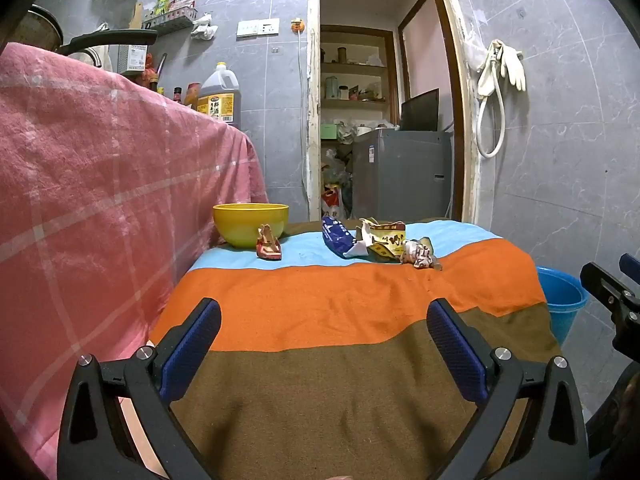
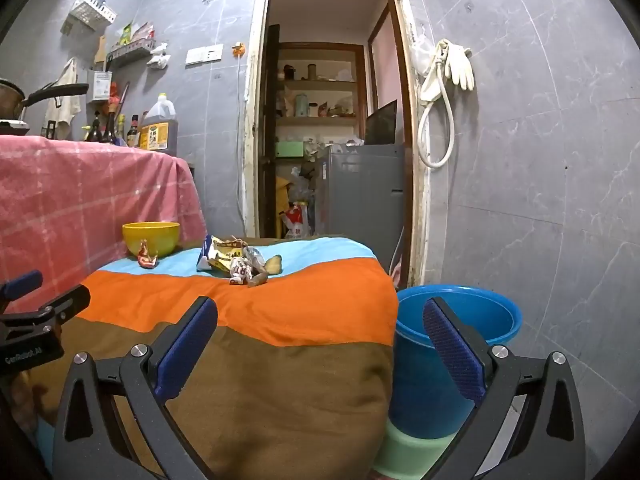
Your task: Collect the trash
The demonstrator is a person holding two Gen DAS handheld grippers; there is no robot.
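Trash lies at the far end of the striped cloth: a red wrapper in front of a yellow bowl, a blue packet, a yellow packet and a crumpled white-red wrapper. In the right wrist view the red wrapper, the bowl and the wrapper pile show too. A blue bucket stands on the floor right of the table. My left gripper is open and empty over the near cloth. My right gripper is open and empty at the table's right edge.
A pink checked cloth covers a higher counter on the left, with bottles and an oil jug behind. A doorway opens at the back. The blue bucket's edge shows right of the table, and the right gripper beside it.
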